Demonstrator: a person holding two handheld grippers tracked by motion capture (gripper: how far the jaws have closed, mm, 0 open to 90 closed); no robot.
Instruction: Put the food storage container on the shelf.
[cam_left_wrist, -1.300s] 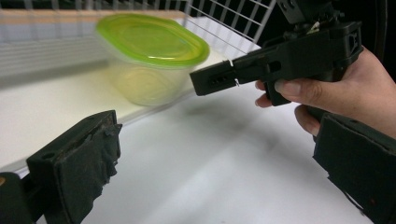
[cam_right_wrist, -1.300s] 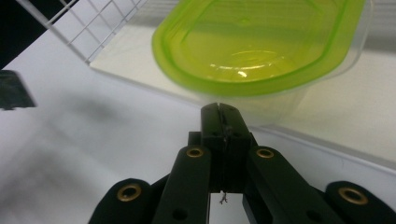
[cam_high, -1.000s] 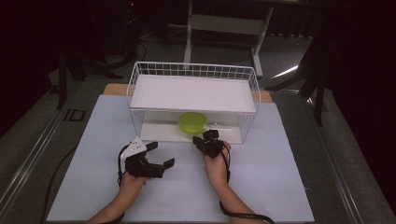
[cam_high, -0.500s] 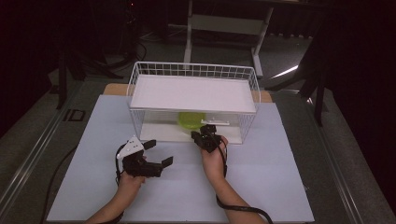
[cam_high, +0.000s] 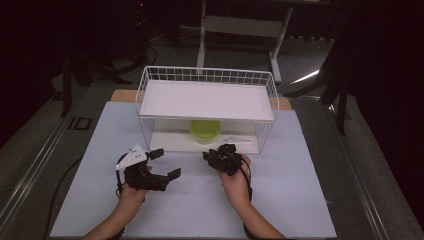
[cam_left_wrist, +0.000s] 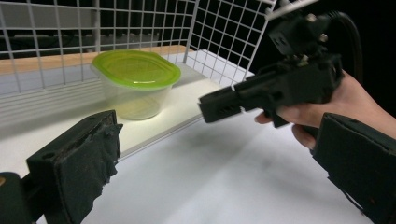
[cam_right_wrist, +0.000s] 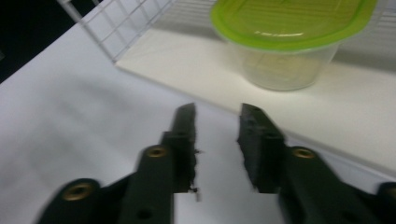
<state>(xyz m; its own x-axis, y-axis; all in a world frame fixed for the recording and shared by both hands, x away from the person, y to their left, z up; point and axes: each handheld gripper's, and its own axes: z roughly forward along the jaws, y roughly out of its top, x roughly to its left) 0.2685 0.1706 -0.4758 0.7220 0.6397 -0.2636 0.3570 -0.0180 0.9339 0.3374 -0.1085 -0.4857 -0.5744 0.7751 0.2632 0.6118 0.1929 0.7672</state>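
Note:
A clear plastic container with a green lid (cam_high: 205, 129) (cam_left_wrist: 135, 77) (cam_right_wrist: 280, 42) stands on the lower board of a white wire rack (cam_high: 150, 107), under its top shelf. My right gripper (cam_high: 216, 152) (cam_right_wrist: 217, 116) hovers just in front of the rack and points at the container. Its jaws have just been opening; they stand apart with nothing between them. My left gripper (cam_high: 166, 164) (cam_left_wrist: 218, 140) is open over the white table to the left, empty, and looks across at the right gripper (cam_left_wrist: 224, 105) and the container.
The rack's white top shelf (cam_high: 207, 100) overhangs the container, and wire walls (cam_left_wrist: 224, 32) close the sides and back. The white tabletop (cam_high: 300, 200) stretches around both hands. Dark floor and a stand's legs lie beyond the table.
The right gripper's jaws, shut before, now stand apart, and the hand has drawn back a little from the rack. The left gripper has lifted slightly. The container stays put.

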